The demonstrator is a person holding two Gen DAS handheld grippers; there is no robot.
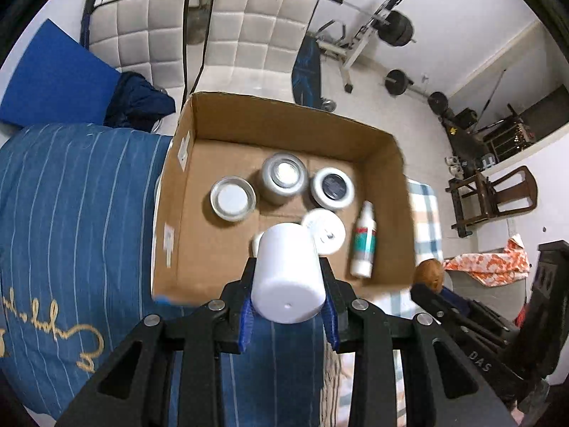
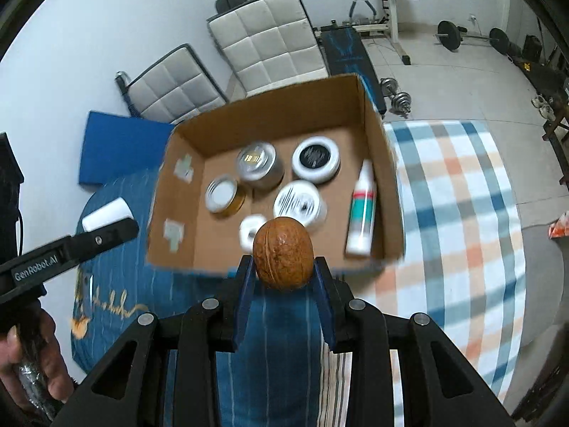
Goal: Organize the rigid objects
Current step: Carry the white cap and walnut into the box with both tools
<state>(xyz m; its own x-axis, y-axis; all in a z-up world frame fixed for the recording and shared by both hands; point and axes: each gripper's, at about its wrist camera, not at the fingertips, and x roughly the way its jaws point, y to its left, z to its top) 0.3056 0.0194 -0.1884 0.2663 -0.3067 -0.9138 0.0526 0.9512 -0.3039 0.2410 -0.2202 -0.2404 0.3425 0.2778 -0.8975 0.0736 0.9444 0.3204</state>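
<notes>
Two tongs hang above the near edge of the cardboard box (image 1: 277, 121): the left tongs (image 1: 288, 293) clench a plain white cylindrical container (image 1: 288, 274), while the right tongs (image 2: 283, 267) clench a brown, ridged walnut (image 2: 283, 252).

Two white quilted seat cushions (image 2: 274, 39) are propped against the white wall, with a flat blue foam mat (image 2: 121, 149) leaning just beside them. A black weight bench (image 2: 350, 57) and a barbell with black plates (image 2: 469, 35) are seen on the tiled floor behind, near a pair of chrome dumbbells (image 2: 396, 96). A blue, white and orange checked blanket (image 2: 458, 192) is spread on the right, and a dark wooden chair (image 1: 498, 195) is seen by the far wall.
</notes>
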